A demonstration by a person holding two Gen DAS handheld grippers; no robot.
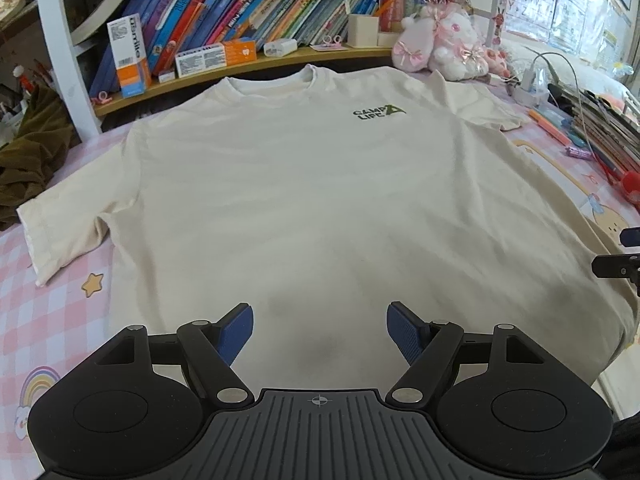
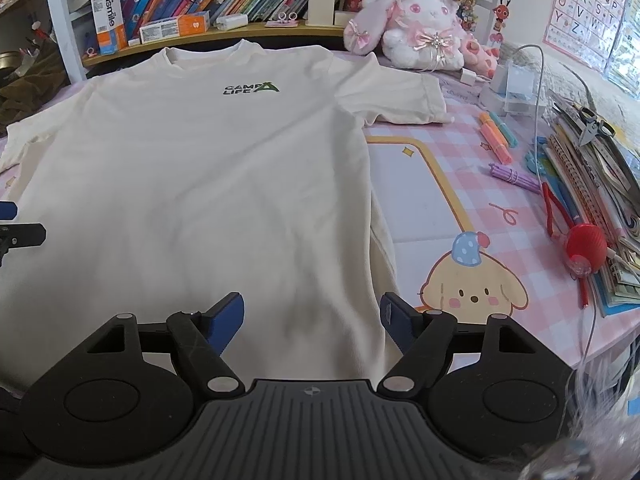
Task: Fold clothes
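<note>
A cream T-shirt [image 1: 304, 184] with a small green chest print lies spread flat, front up, on a pink checked table mat; its collar points toward the bookshelf. In the right wrist view the same T-shirt [image 2: 192, 168] fills the left and middle. My left gripper [image 1: 320, 322] hovers open over the shirt's lower middle, nothing between its blue pads. Over the shirt's lower right edge my right gripper [image 2: 312, 314] stands open, also with nothing between its pads. Each gripper's tip shows at the edge of the other's view.
A shelf of books [image 1: 248, 12] and boxes runs along the back. A plush rabbit [image 2: 420, 28] sits behind the right sleeve. Markers [image 2: 496, 136], a red bulb tool [image 2: 586, 246], cables and stacked notebooks [image 2: 600, 200] crowd the right side. A brown cloth [image 1: 28, 148] lies at left.
</note>
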